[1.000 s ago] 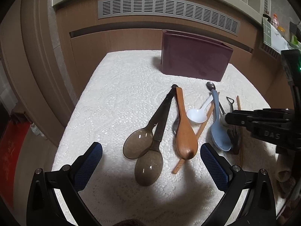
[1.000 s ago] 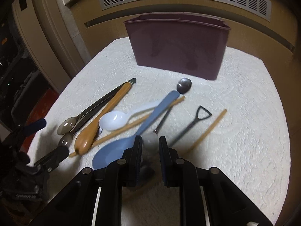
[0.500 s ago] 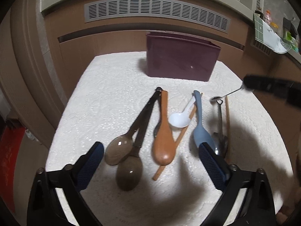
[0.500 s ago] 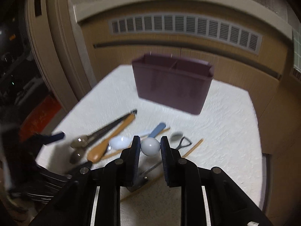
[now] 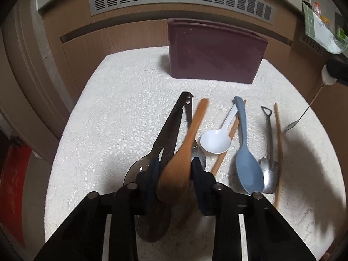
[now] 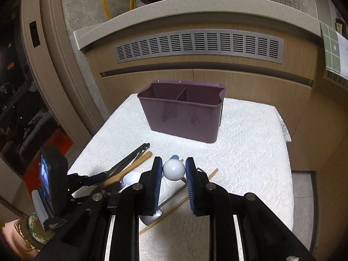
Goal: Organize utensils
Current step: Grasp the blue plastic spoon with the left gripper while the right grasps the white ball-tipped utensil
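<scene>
My left gripper is closing, and its blue pads press both sides of the wooden spoon's bowl; the handle points toward the purple caddy. My right gripper is shut on the white ball end of a thin metal spoon. In the left wrist view that spoon's bowl hangs above the cloth at the right. The caddy has two compartments, and nothing shows inside them.
On the white lace cloth lie two smoky brown spoons, a white spoon, a blue rice spoon, a shovel-shaped metal spoon and chopsticks. A vented wooden cabinet stands behind the table.
The left jaws went from wide open to closed around the wooden spoon's bowl as the gripper moved up to it. The right gripper rose off the cloth with the ball-ended spoon.
</scene>
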A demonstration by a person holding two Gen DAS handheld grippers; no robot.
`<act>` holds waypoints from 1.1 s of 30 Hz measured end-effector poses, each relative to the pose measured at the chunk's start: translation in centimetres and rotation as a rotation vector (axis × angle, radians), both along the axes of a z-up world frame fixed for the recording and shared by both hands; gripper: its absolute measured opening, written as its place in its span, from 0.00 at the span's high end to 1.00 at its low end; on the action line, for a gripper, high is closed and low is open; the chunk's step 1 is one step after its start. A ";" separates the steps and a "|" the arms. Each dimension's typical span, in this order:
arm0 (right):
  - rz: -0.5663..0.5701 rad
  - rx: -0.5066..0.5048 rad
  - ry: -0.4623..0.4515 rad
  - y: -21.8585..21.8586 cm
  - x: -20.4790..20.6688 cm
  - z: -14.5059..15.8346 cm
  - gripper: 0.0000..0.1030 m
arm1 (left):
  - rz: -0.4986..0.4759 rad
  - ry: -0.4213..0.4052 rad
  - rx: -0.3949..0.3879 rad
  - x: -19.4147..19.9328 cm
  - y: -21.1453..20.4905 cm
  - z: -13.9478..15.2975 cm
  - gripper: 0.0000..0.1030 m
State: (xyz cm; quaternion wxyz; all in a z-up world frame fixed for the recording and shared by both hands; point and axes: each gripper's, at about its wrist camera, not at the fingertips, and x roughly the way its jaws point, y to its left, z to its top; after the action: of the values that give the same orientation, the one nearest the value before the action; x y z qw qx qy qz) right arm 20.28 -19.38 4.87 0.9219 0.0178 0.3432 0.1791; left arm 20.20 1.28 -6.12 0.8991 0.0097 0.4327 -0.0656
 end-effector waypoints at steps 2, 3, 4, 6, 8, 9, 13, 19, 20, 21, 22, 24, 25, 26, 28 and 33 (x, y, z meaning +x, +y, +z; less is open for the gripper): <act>0.000 0.011 0.002 -0.2 -0.1 0.0 0.80 | -0.002 -0.020 -0.022 -0.7 0.3 0.9 0.79; 0.000 0.015 0.000 -0.2 -0.2 0.1 0.80 | -0.004 -0.035 -0.030 -1.1 0.5 1.4 0.79; -0.001 0.017 -0.003 -0.2 -0.3 0.2 0.80 | -0.007 -0.050 -0.035 -1.4 0.6 2.0 0.79; -0.002 0.017 -0.010 -0.2 -0.5 0.2 0.80 | -0.018 -0.068 -0.039 -1.9 0.7 2.7 0.79; 0.002 0.016 -0.013 -0.1 -0.8 0.2 0.80 | -0.047 -0.068 -0.047 -2.2 0.6 3.0 0.78; 0.003 0.015 -0.012 -0.1 -0.9 0.2 0.80 | -0.060 -0.063 -0.046 -2.2 0.4 3.0 0.78; 0.013 0.027 0.008 -0.1 -1.0 -0.1 0.80 | -0.105 -0.026 -0.059 -0.9 -0.3 2.5 0.76; -0.001 0.034 0.010 -0.5 -0.8 -0.2 0.80 | -0.229 0.091 -0.150 3.6 -2.9 2.6 0.67; -0.005 0.039 0.012 -0.6 -0.7 -0.3 0.80 | -0.247 0.086 -0.135 4.0 -3.8 2.7 0.67; -0.008 0.042 0.015 -0.7 -0.7 -0.4 0.80 | -0.276 0.087 -0.101 4.8 -5.1 2.7 0.67; -0.010 0.045 0.018 -0.8 -0.5 -0.5 0.80 | -0.298 0.094 -0.065 5.6 -6.3 2.5 0.67; -0.011 0.049 0.019 -1.1 -0.5 -0.5 0.80 | -0.296 0.119 -0.020 7.3 -7.9 1.6 0.68; -0.011 0.049 0.019 -1.2 -0.5 -0.4 0.80 | -0.295 0.133 -0.012 7.9 -8.5 1.1 0.68; -0.013 0.049 0.018 -1.4 -0.6 -0.3 0.80 | -0.294 0.149 -0.004 8.7 -9.1 0.6 0.68; -0.023 0.045 0.013 -1.9 -0.6 -0.2 0.80 | -0.274 0.130 0.050 9.8 -10.1 0.1 0.68; -0.049 0.065 0.026 -3.2 -0.3 -0.1 0.80 | -0.248 0.111 0.080 10.7 -11.0 -0.6 0.74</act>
State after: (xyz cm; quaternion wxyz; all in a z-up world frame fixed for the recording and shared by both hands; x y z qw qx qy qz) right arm 19.93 -22.57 4.75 0.9203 0.0585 0.3488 0.1675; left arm 30.92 -9.70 -6.73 0.8576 0.0953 0.4797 -0.1593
